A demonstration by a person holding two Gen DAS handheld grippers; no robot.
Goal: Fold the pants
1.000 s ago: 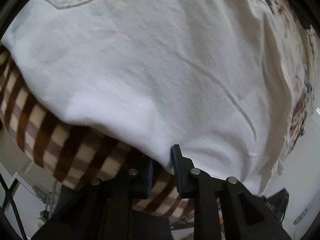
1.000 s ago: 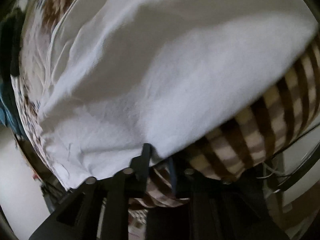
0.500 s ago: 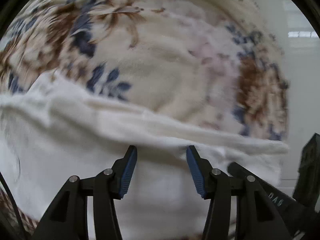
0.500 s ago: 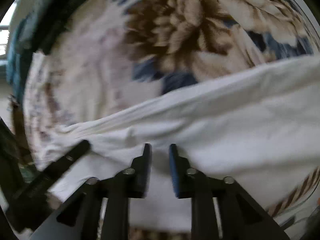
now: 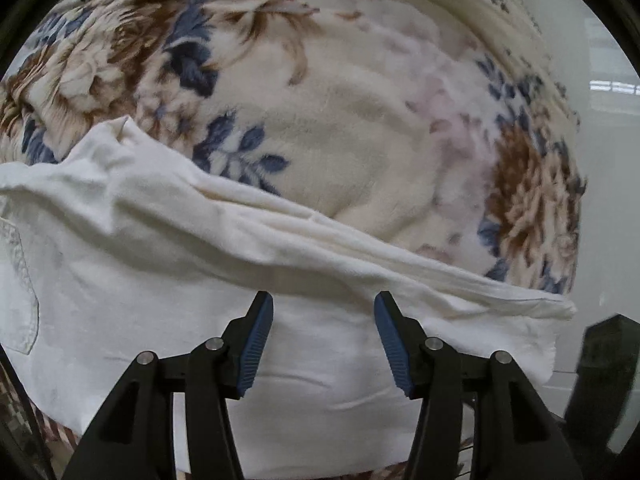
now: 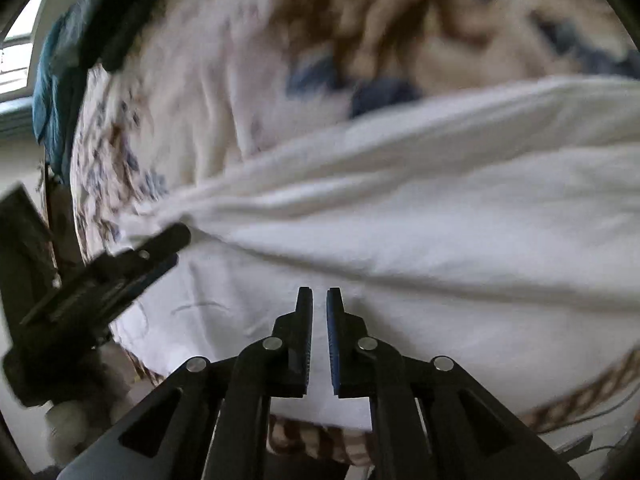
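White cotton pants point(image 5: 168, 320) lie spread over a floral fleece blanket point(image 5: 344, 148), filling the lower half of both wrist views. A thick fold of the pants fabric runs across the left wrist view from the upper left down to the right edge, ending in a loose corner just beside a dark block at the right border. A stitched back pocket point(image 5: 18, 292) shows at the far left of that view. Below the pants, a strip of brown-and-cream checked cloth point(image 6: 316, 442) peeks out under the near hem.

In the left wrist view the left gripper point(image 5: 324, 308) points steeply down at the pants, its blue-padded fingers point(image 5: 256, 344) standing well apart, having just been opening. Nothing is between them; the pants lie beyond the tips, and I cannot tell whether the tips touch the fabric.

From the right wrist view, the right gripper point(image 6: 319, 294) is also aimed down at the pants. Its fingers are drawn nearly together after just closing, with only a thin slit left, and no cloth is pinched in that slit. The left gripper point(image 6: 160, 248) shows again here at the left edge, lying over the loose end of the fold. The blanket behind is blurred, its brown and blue flowers smeared. A teal cloth point(image 6: 52, 80) hangs at the upper left.
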